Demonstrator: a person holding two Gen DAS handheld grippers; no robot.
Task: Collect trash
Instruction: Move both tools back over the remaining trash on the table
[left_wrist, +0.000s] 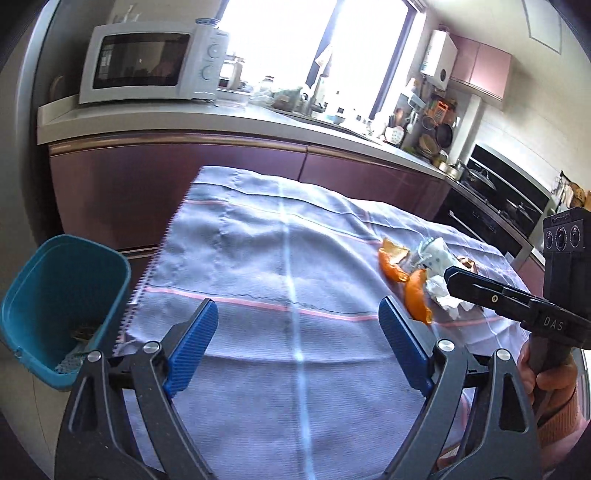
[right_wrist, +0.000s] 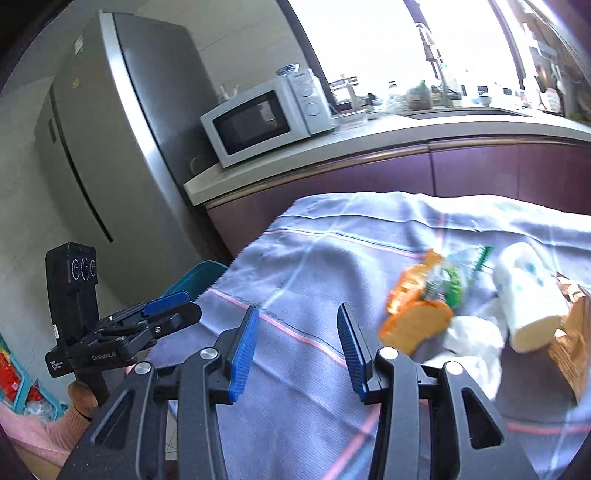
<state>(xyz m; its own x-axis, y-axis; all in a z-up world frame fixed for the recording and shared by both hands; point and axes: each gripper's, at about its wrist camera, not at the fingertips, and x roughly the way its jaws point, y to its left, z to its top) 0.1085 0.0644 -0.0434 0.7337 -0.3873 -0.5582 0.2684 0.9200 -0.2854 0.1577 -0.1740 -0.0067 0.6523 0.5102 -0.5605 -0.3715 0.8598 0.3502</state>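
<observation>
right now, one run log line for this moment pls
left hand-held gripper open, empty | right hand-held gripper open, empty | orange peel on cloth | teal bin left

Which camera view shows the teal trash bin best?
The left wrist view: the teal trash bin shows its open mouth, walls and some debris at the bottom. The right wrist view shows only part of its rim past the tablecloth's edge.

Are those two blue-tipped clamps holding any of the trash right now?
No, nothing is held. The left gripper and the right gripper are both open with only the cloth showing between their fingers; the orange peel lies untouched.
</observation>
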